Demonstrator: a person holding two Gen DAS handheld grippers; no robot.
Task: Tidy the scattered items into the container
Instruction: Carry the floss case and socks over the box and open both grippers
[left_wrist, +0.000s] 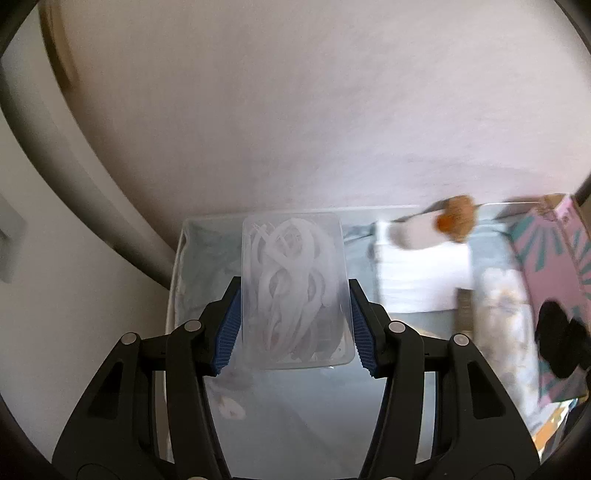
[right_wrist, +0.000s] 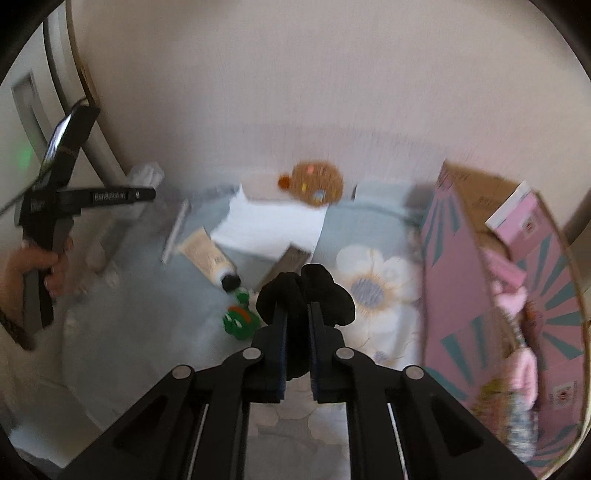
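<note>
Scattered items first: low in the centre of the left wrist view, the left gripper (left_wrist: 295, 325) has its blue ribbed pads (left_wrist: 226, 332) pressed on both sides of a clear plastic box (left_wrist: 295, 291) full of white looped pieces, jaws about half open around it, the box upright and off the surface. Just behind and below it lies a pale blue cloth (left_wrist: 207, 266), and to the right of the box a white folded sheet (left_wrist: 417, 280), blurred. In the right wrist view, bottom centre, the right gripper (right_wrist: 297, 314) is clamped tight, jaws nearly touching, on a black soft lump (right_wrist: 314, 291) that bulges out above and beside the fingertips; what it is exactly, I cannot tell. Just left of that lump, on the flowered blue cloth (right_wrist: 373, 288), sits a green and orange toy (right_wrist: 238, 319), and a little further up a cream tube with a black cap (right_wrist: 210, 258) lies slanted. Beyond those, mid-frame, the white sheet (right_wrist: 273, 229) again, with a round brown cork-like piece (right_wrist: 314, 182) at its far edge. Over on the right side stands the pink and teal cardboard box (right_wrist: 461, 280), open at the top, with pink things and a small pink carton (right_wrist: 521, 225) inside. At the far left of this view a hand (right_wrist: 33, 266) grips the other tool's black handle (right_wrist: 55, 206). White wall (right_wrist: 295, 74) fills the top.
</note>
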